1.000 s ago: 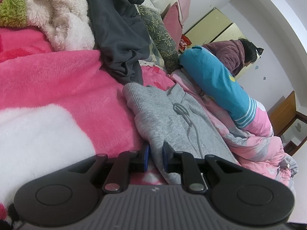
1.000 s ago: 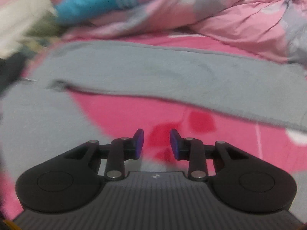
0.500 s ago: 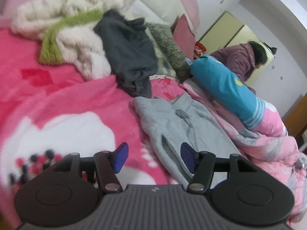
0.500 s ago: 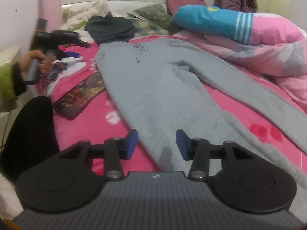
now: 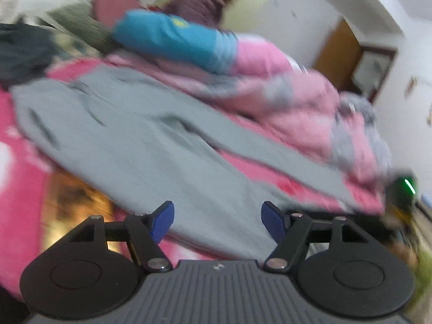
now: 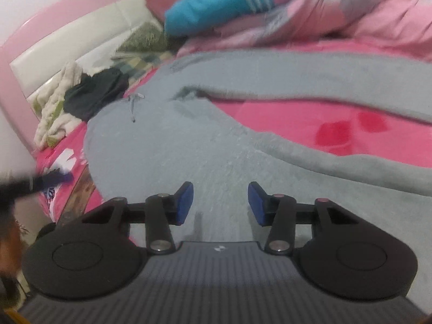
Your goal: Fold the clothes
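Grey sweatpants [image 6: 189,140] lie spread on the pink bed blanket [image 6: 297,124], waistband and drawstring [image 6: 133,105] toward the headboard, the two legs running to the right. My right gripper [image 6: 220,202] hovers low over the near leg. Its jaws are closing, its pads are apart, and only flat cloth lies beneath. In the blurred left wrist view the sweatpants [image 5: 151,140] stretch across the middle. My left gripper [image 5: 217,216] hangs above their near edge, its jaws opening with nothing between the pads.
A rolled blue and pink quilt [image 6: 216,2] lies behind the pants. A dark garment [image 6: 97,91] and a fluffy white-green one [image 6: 56,108] are piled by the headboard. A person in a purple jacket [image 5: 205,2] sits beyond. A dark flat item [image 5: 73,197] lies at the bed's edge.
My left gripper let go of the pants' waistband, opened wide and swung right along the pants. The right gripper came down close over the near leg, its pads a little wider apart than one second ago.
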Available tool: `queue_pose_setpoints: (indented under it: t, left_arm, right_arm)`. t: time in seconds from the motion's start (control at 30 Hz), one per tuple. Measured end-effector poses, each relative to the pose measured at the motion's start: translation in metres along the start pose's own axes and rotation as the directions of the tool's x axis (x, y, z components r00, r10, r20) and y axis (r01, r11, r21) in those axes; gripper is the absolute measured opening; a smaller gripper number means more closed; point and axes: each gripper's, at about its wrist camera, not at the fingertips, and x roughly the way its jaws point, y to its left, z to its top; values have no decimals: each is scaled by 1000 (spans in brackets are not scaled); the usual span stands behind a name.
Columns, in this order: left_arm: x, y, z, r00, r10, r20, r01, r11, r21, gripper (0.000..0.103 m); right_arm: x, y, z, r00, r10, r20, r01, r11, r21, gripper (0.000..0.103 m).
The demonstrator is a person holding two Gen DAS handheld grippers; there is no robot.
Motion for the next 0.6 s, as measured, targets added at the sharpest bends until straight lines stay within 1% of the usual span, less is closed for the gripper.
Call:
queue_pose_setpoints:
  t: [0.07,0.1,0.13,0.17,0.2,0.27,0.3,0.33,0.37,0.4,0.43,0.47,0.5,0.53,0.57,0.6]
  left_arm:
    - [12,-19,-9,1000,-5,-27,6,999,50,72]
    - [16,-28,-14,999,-3,-36,6,997,77,72]
    - [17,-33,-17,999,-2,-39,6,995,100,72]
    - [18,-37,-20,999,-6,-40,10,993,117,72]
    - [19,-40,-22,999,-11,-43,16,991,131,72]
    - [22,-43,-26,998,-29,-60,37,990,135,72]
    - [25,-44,-28,997,-37,-71,46,990,134,72]
    - [29,-45,-31,995,-39,-89,50,991,126,72]
    - [34,-45,-34,993,-36,-110,49,992,117,71]
    - [36,-44,-37,992,-36,-123,49,993,110,70]
    - [38,-43,-40,990,-35,-134,49,993,104,70]
    - [39,-42,-42,989,-27,-146,42,994,97,70]
    - [39,-42,-43,988,-21,-156,35,995,90,69]
    - [37,-42,-43,988,-17,-156,31,995,91,69]
    - [34,-43,-43,989,-15,-150,29,995,94,69]
    - [31,-43,-43,990,-14,-142,28,995,98,69]
  right_arm:
    - [19,-20,7,995,-88,-35,90,995,36,32]
    - [19,-33,9,989,-148,-16,149,987,54,15]
    - [18,-46,10,979,-205,3,205,976,80,8]
    - [9,-56,11,969,-248,16,243,959,146,9]
    - [0,-64,12,959,-281,30,270,942,200,14]
    - [-21,-54,11,969,-227,97,209,964,163,14]
    - [-23,-46,9,980,-169,105,155,979,131,15]
    - [-21,-36,8,992,-91,91,83,992,92,16]
    - [-15,-26,11,998,-16,59,13,999,53,17]
    - [-5,-18,14,999,42,16,-42,999,16,18]
    - [10,-13,17,997,71,-36,-71,997,-14,19]
    - [26,-13,18,996,53,-72,-54,998,-20,19]
    - [41,-15,19,994,34,-99,-36,999,-20,16]
    - [48,-26,24,997,9,-78,-9,1000,10,8]
    - [53,-36,29,998,-20,-56,22,999,45,6]
    - [49,-48,36,997,-76,-28,78,992,102,1]
